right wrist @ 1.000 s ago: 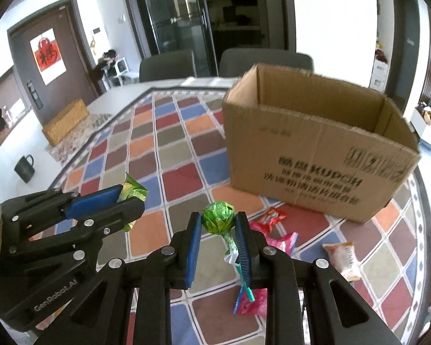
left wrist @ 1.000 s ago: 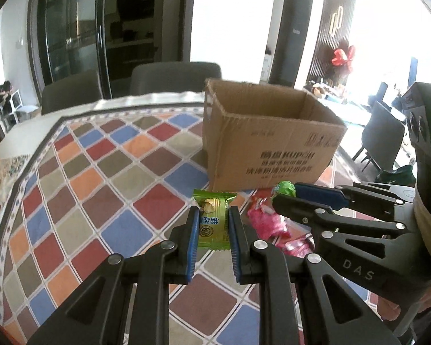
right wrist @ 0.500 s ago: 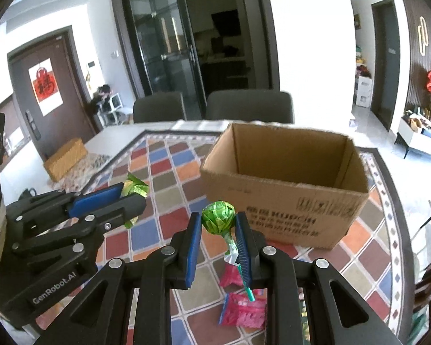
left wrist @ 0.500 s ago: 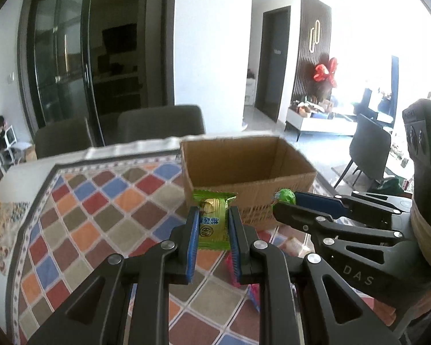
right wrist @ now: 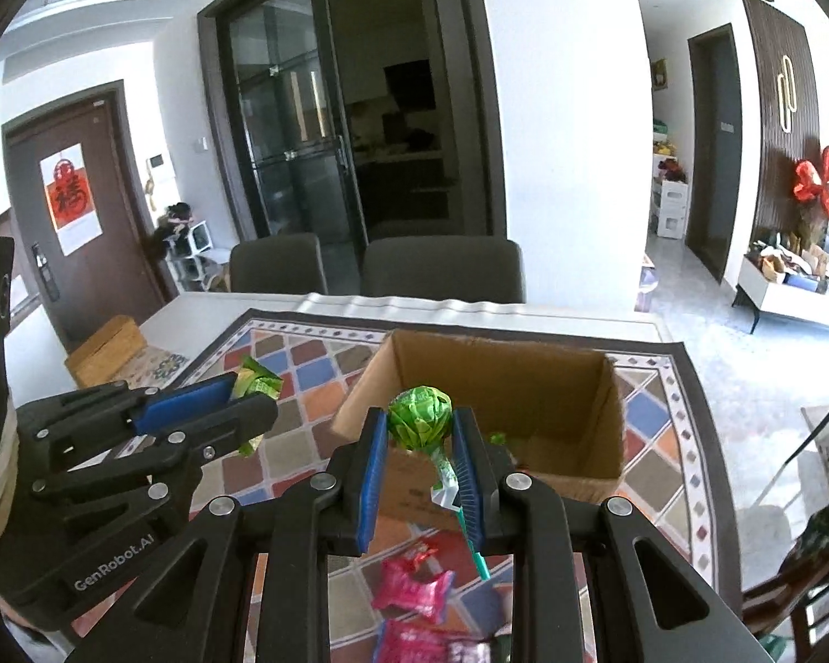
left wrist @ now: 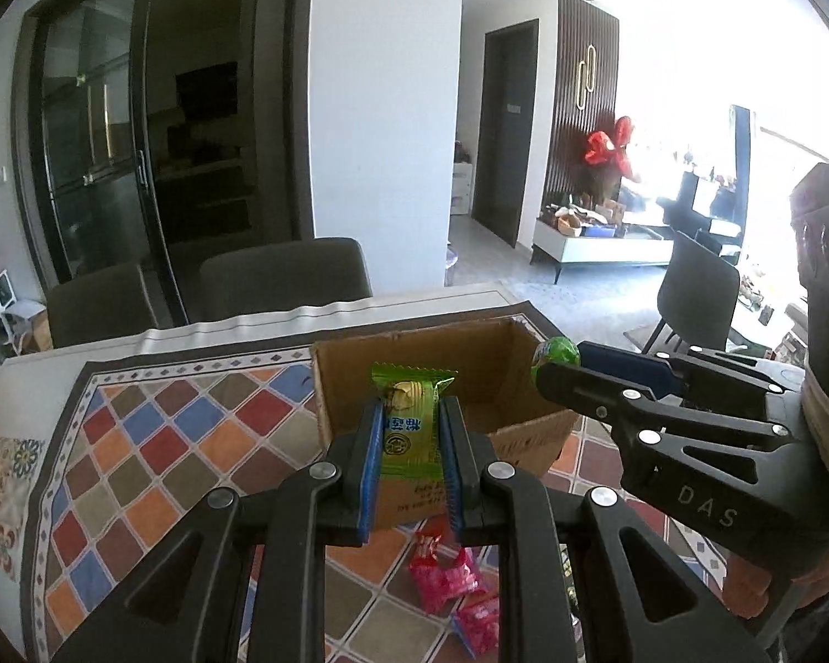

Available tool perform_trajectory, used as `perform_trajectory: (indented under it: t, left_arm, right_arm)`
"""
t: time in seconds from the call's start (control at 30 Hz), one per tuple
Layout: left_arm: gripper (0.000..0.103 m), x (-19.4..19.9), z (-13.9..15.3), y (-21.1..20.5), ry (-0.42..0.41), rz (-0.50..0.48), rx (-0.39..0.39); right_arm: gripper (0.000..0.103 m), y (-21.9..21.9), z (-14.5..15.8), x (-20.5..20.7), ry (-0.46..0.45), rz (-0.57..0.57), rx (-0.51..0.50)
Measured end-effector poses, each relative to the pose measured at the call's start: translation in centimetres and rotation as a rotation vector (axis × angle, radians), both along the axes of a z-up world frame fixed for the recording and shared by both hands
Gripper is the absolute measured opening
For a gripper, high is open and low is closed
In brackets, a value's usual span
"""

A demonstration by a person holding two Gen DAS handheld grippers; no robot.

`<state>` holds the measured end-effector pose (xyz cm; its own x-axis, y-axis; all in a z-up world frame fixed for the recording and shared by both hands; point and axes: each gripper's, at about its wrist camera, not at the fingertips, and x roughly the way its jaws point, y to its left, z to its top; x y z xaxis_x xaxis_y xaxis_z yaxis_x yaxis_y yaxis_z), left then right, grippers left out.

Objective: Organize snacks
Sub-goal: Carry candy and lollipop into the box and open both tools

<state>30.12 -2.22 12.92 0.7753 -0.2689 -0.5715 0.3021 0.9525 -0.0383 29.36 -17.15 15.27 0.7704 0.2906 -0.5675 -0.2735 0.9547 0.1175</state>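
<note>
My left gripper (left wrist: pixel 412 431) is shut on a green snack packet (left wrist: pixel 409 420), held upright above the near wall of an open cardboard box (left wrist: pixel 486 381). My right gripper (right wrist: pixel 419 431) is shut on a green wrapped lollipop (right wrist: pixel 419 419), its teal stick (right wrist: pixel 472 538) hanging down between the pads. The lollipop hangs over the near edge of the cardboard box (right wrist: pixel 525 381). Each gripper shows in the other's view: the right gripper (left wrist: pixel 558 362) to the right, the left gripper (right wrist: pixel 254 398) to the left with the packet (right wrist: pixel 257 381). A small green item lies inside the box.
Pink and red snack wrappers (right wrist: pixel 412 591) lie on the checkered tablecloth (left wrist: pixel 155 458) in front of the box, also wrappers (left wrist: pixel 447 580) below my left gripper. Two grey chairs (right wrist: pixel 442 271) stand at the table's far side. A black chair (left wrist: pixel 696 287) stands to the right.
Both grippers have risen with their snacks and now look down into the box's opening. The box and table appear lower and farther; the grips have not changed.
</note>
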Motion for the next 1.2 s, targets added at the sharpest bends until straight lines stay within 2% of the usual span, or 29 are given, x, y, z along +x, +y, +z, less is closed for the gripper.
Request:
perform_trajectory:
  t: [0.27,0.57,0.77,0.83,0.87,0.9,0.93,0.97,1.0,1.2]
  left_arm:
    - [0.021,4.7,0.0,-1.2,0.067,-0.014,0.001]
    - [0.021,10.0,-2.2,-1.7,0.173,-0.004,-0.01]
    - [0.022,12.5,-4.0,-2.5,0.227,-0.01,-0.004]
    - [0.033,12.7,-4.2,-2.8,0.213,0.008,0.03]
    - [0.045,12.5,-4.1,-2.9,0.201,0.018,0.037]
    - [0.051,12.4,-4.1,-2.9,0.194,0.022,0.037]
    - [0.051,12.2,-4.0,-2.8,0.187,0.027,0.038]
    - [0.051,11.8,-4.0,-2.7,0.188,0.038,0.047]
    - [0.051,11.7,-3.9,-2.6,0.191,0.048,0.047]
    - [0.052,9.3,-3.4,-2.0,0.163,0.043,0.027]
  right_arm:
    - [0.025,-1.2,0.1,4.3,0.064,-0.025,-0.01]
    - [0.025,-1.9,-1.6,9.7,0.151,-0.046,-0.047]
    - [0.025,-2.3,-3.0,11.7,0.189,-0.055,-0.08]
    - [0.025,-2.4,-3.5,12.3,0.202,-0.056,-0.086]
    - [0.026,-2.4,-3.7,12.5,0.207,-0.053,-0.092]
    - [0.027,-2.4,-4.1,12.7,0.21,-0.053,-0.11]
    - [0.03,-2.2,-4.2,12.7,0.209,-0.064,-0.127]
    - [0.041,-2.3,-4.4,12.6,0.208,-0.081,-0.145]
    - [0.043,-2.5,-4.6,12.5,0.203,-0.096,-0.155]
    - [0.043,-3.6,-4.5,10.4,0.183,-0.12,-0.109]
